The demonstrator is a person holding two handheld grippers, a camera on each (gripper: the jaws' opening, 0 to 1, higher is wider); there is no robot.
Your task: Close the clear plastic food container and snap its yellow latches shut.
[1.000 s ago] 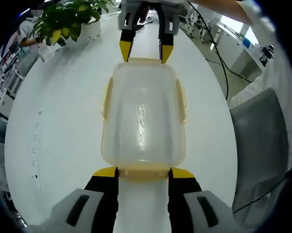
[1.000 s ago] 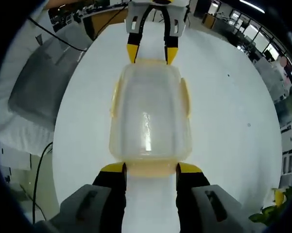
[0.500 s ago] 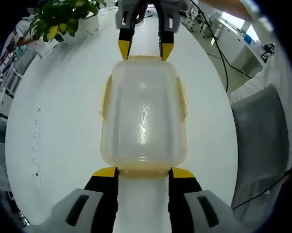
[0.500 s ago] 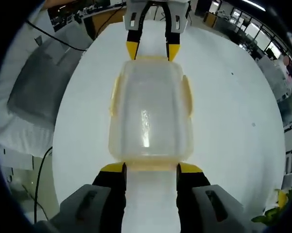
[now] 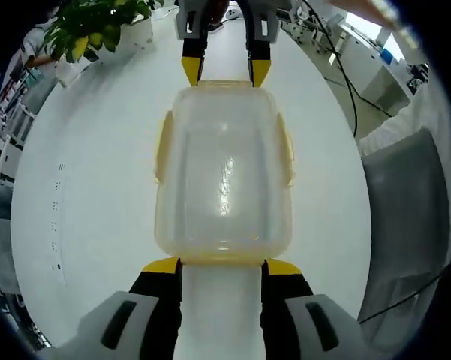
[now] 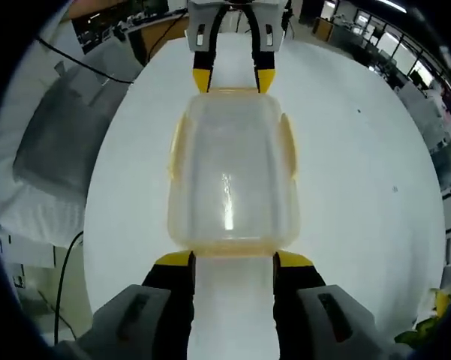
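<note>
The clear plastic container [image 5: 223, 172] lies on the white round table [image 5: 82, 187] with its lid on top. Pale yellow latches [image 5: 163, 146] run along its long sides, with more at both short ends. My left gripper [image 5: 221, 265] is open, its yellow tips flanking the near end latch. At the far end my right gripper [image 5: 226, 73] stands open in the same way. In the right gripper view the container [image 6: 231, 172] lies between the right gripper [image 6: 234, 259] at the bottom and the left gripper [image 6: 233, 79] at the top. Side latches [image 6: 289, 146] lie against the walls.
A potted plant [image 5: 97, 30] stands at the table's far left edge. A grey seat [image 5: 405, 217] sits beyond the table's right edge, and appears as a grey seat [image 6: 60, 135] on the left in the right gripper view. A black cable [image 5: 338, 75] hangs past the rim.
Both views have shifted slightly and the opposite gripper sits a little higher in each. The container and both open grippers keep their places at its ends.
</note>
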